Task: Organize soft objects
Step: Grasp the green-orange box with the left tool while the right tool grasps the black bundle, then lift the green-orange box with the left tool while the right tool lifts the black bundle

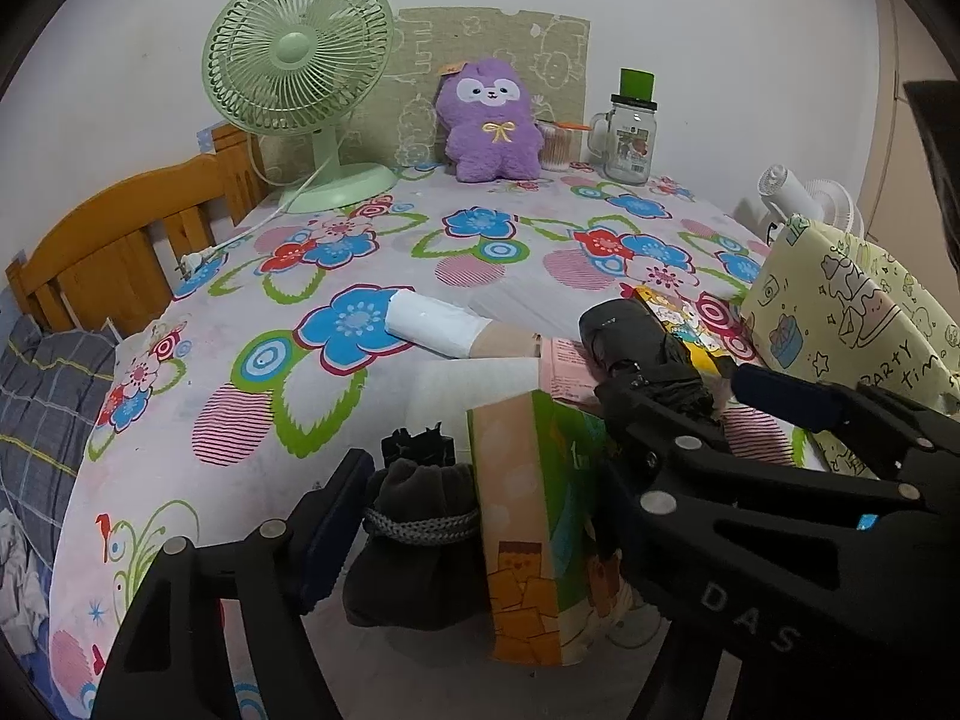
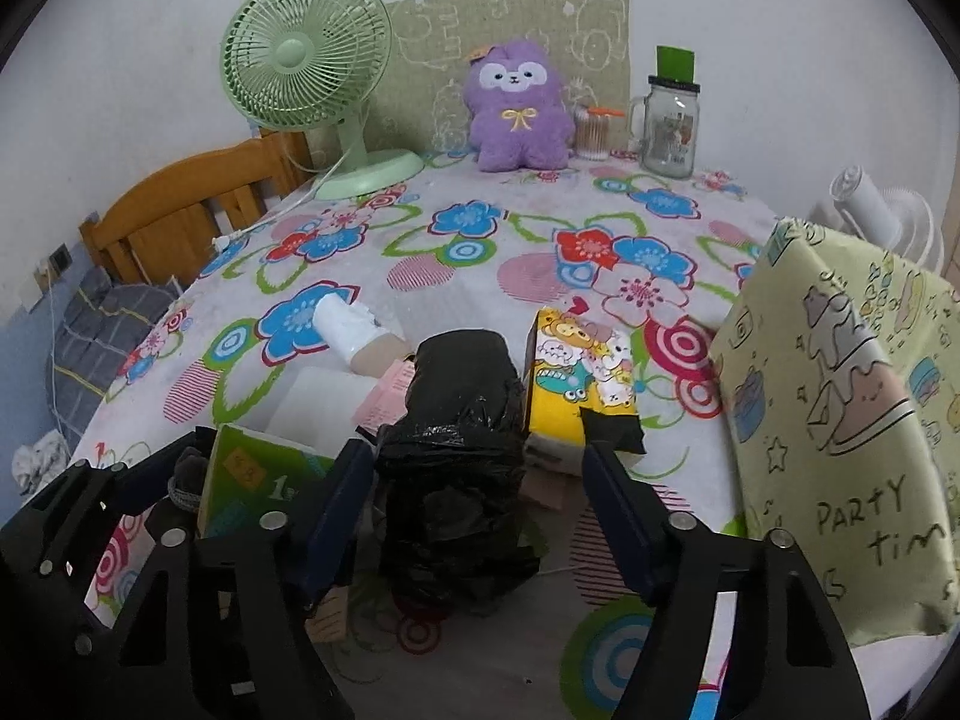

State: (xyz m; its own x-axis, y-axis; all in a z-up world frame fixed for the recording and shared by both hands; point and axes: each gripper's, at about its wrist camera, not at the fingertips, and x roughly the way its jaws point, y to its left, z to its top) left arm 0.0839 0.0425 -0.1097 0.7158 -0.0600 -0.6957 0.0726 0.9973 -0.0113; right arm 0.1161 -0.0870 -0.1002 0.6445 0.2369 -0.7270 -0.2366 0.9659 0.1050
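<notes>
- Left wrist view: the left gripper (image 1: 480, 516) hangs low over a table covered in a flowered cloth (image 1: 372, 252), its jaws spread, with a dark grey cloth pouch tied with a braided cord (image 1: 414, 534) and an upright green and orange tissue pack (image 1: 528, 528) standing between them; the pads do not visibly press on either.
- Right wrist view: the right gripper (image 2: 474, 510) has its jaws apart on either side of a lumpy bundle wrapped in black plastic film (image 2: 462, 456); gaps show between the pads and the bundle.
- Just right of that black bundle lies a yellow tissue pack printed with cartoon animals (image 2: 576, 384), touching it.
- Left of the bundle lies a white paper roll with a tan end (image 2: 354, 336), on its side, with a pink sheet (image 2: 390, 396) between roll and bundle.
- Far right of the bundle stands a pale yellow fabric bag with cartoon drawings (image 2: 840, 420).
- Well behind the bundle, against the wall, sits a purple plush toy (image 2: 519, 114), between a pale green desk fan (image 2: 312, 72) and a glass handled jar with a green straw (image 2: 669, 126).
</notes>
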